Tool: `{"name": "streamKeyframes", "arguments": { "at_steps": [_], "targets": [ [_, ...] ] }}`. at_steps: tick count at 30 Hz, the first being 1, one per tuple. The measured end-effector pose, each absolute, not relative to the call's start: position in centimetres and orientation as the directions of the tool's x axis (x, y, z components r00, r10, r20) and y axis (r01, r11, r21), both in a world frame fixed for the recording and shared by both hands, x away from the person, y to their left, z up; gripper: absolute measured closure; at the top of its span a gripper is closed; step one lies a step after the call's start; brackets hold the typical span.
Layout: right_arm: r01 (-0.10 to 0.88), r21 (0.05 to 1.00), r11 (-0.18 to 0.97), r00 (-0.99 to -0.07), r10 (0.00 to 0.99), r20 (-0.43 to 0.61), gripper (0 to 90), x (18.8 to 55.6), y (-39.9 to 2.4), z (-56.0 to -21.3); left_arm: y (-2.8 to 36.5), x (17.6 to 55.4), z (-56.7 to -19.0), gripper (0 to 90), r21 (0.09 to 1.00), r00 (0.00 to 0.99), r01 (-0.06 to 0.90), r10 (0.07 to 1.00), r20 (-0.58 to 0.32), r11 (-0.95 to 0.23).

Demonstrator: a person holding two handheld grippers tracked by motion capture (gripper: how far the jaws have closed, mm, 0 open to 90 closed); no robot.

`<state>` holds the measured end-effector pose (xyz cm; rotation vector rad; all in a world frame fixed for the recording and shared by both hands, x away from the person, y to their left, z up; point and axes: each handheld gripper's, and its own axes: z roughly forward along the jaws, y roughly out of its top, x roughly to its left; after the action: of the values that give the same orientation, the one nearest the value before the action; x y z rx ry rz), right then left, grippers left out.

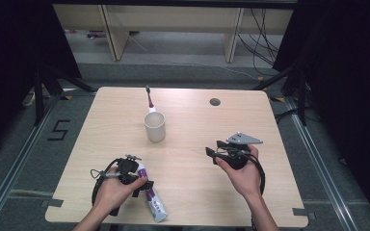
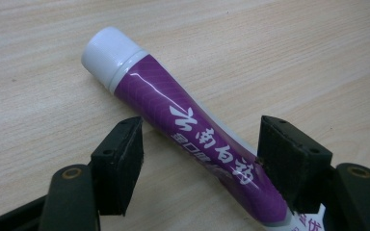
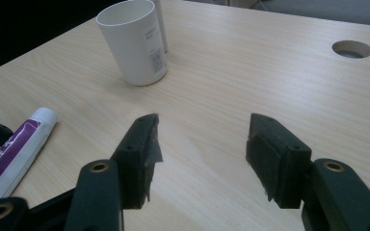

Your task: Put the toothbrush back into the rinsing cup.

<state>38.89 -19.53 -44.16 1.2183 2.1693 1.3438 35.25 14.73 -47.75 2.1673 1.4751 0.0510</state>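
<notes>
While the tube (image 1: 150, 192) lies near, a cup (image 1: 154, 126) stands well beyond

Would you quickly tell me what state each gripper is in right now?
Left gripper: open, jaws astride the purple toothpaste tube, which lies on the table; not clamped.
Right gripper: open, nothing between its jaws.

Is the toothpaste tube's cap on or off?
On. The white cap sits screwed on the end of the purple tube, which lies flat on the table.
</notes>
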Motion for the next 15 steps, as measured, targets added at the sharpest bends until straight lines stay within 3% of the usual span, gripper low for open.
{"name": "streamKeyframes", "arguments": {
  "at_steps": [1,15],
  "targets": [
    [0.496,0.845,0.199,-0.590,0.791,0.160,45.4,38.90,-19.53,-44.18,14.43,35.12,-47.86,33.3,0.424,0.373,0.873,0.890,-0.263,-0.241],
    [0.500,0.842,0.204,-0.583,0.798,0.152,45.4,38.83,-19.50,-44.17,13.96,35.61,-48.15,37.8,0.393,0.404,0.871,0.883,-0.237,-0.293]
  ]
}}
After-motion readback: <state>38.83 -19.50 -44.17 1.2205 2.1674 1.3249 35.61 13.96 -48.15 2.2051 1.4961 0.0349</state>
